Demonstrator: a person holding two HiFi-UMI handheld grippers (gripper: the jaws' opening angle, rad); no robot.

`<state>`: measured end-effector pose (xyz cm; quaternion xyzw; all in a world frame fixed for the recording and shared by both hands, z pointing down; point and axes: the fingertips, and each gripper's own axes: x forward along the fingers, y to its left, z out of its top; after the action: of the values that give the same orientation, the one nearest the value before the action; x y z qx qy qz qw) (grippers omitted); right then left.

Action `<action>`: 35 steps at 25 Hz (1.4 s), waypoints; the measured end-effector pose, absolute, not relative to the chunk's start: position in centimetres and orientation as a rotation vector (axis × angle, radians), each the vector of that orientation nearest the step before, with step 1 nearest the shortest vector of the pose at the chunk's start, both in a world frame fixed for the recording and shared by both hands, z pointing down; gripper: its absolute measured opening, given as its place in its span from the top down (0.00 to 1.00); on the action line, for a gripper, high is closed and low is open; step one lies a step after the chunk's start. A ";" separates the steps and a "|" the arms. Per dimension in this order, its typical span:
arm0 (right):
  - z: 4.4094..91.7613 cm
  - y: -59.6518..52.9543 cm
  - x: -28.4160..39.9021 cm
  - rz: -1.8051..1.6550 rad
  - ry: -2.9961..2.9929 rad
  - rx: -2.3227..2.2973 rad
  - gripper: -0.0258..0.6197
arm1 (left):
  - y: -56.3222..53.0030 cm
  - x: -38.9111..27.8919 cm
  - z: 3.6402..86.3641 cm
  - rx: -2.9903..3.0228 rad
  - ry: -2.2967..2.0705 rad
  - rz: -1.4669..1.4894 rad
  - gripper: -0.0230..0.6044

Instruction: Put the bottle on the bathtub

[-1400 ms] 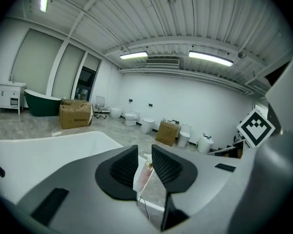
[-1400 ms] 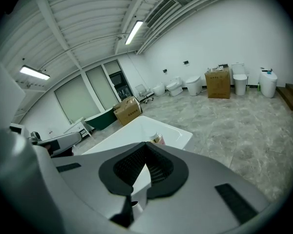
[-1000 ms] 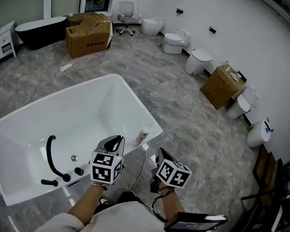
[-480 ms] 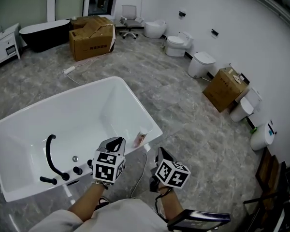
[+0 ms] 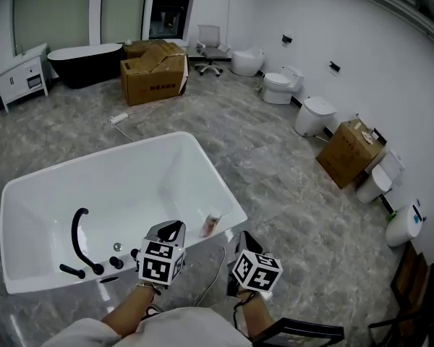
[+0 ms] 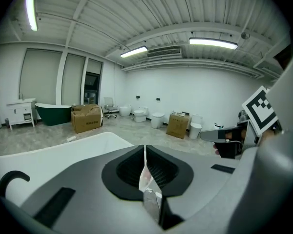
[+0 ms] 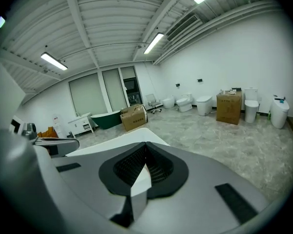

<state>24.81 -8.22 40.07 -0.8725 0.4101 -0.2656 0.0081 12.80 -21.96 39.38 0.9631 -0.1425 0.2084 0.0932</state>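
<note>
Room: a showroom with a grey marbled floor (image 5: 275, 165) and white walls; strip lights on a ribbed ceiling.
My left gripper (image 5: 175, 227): jaws pressed together with nothing in them, tips over the near rim of the tub, just left of the bottle and not touching it.
My right gripper (image 5: 242, 237): jaws pressed together too, empty, over the floor just outside the tub's near corner.
Cable (image 5: 218, 270): a thin white cable trails over the floor between my two grippers.
Bottle (image 5: 212, 224): lies on its side on the tub's near rim, close to the right corner.
Bathtub (image 5: 94, 162): white, rectangular, open; I see no water in it.
In the tub: a black curved spout (image 5: 76, 231) and black knobs (image 5: 116, 262) at the near left end, with a small drain fitting (image 5: 117, 246) between them.
Power strip (image 5: 118, 118): on the floor beyond the tub.
Right wall: a cardboard box (image 5: 351, 152) between white toilets (image 5: 315, 114).
Far end: a large cardboard box (image 5: 153, 74), a dark bathtub (image 5: 87, 58), a white cabinet (image 5: 25, 74) and an office chair (image 5: 212, 45).
</note>
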 end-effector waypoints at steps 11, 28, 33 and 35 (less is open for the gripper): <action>41.4 -8.1 24.2 -0.865 1.327 -2.679 0.92 | -21.8 11.6 39.9 2.848 -0.489 0.655 0.92; 40.7 -6.5 24.4 -0.856 1.289 -2.744 0.92 | -21.6 12.1 40.8 2.814 -0.474 0.631 0.92; 40.9 -6.5 24.2 -0.866 1.284 -2.749 0.92 | -21.7 12.2 41.1 2.811 -0.465 0.640 0.92; 40.9 -6.5 24.2 -0.868 1.287 -2.750 0.92 | -21.6 12.2 41.2 2.810 -0.466 0.643 0.92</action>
<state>24.23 -6.53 40.94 -0.8707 0.4076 -0.2750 -0.0080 12.21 -21.64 41.17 0.9565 -0.1585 0.2187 0.1106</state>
